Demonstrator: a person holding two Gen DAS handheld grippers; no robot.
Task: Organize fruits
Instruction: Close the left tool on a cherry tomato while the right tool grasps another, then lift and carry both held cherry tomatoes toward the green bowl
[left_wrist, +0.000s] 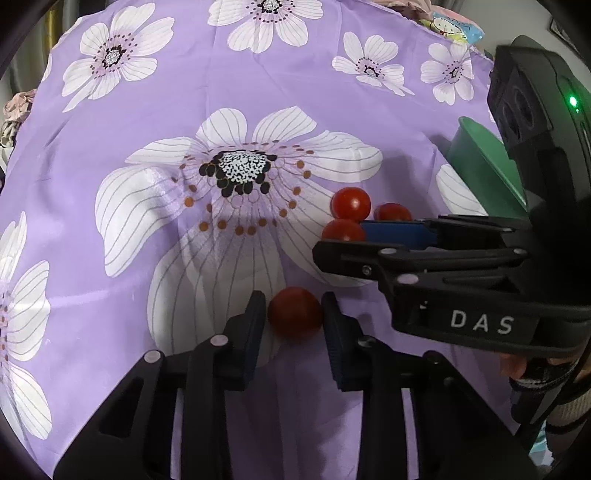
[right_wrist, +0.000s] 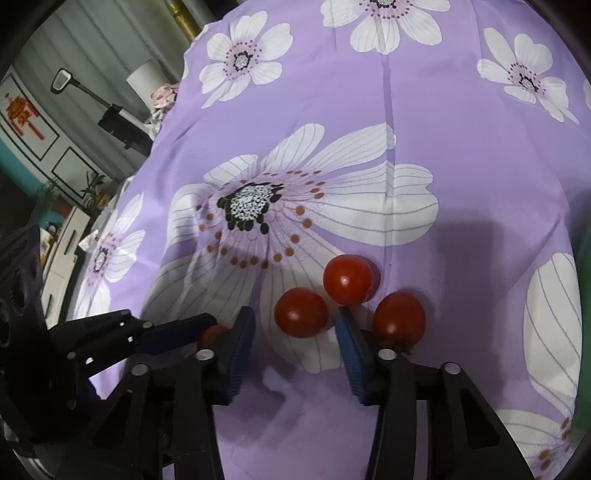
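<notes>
Four small red tomatoes on the purple flowered cloth (right_wrist: 461, 155), all near the big white flower print. One tomato (left_wrist: 294, 313) sits alone btw my left gripper (left_wrist: 293, 321) pads, and both pads look pressed against its sides, so I'd call that a grip. It's touching the cloth too, afaict. The other three are bunched up a bit further out. My right gripper (right_wrist: 295, 334) is over that bunch: the left tomato (right_wrist: 301, 312) sits btw its fingers w/ a gap on each side, so not squeezed, jaws apart. The far tomato (right_wrist: 348, 279) is just past the fingertips, and the right tomato (right_wrist: 399, 317) is outside the right finger, close to touching it. Green bowl (left_wrist: 484, 166) sits off to the right edge of the left cam, behind the right gripper body.
</notes>
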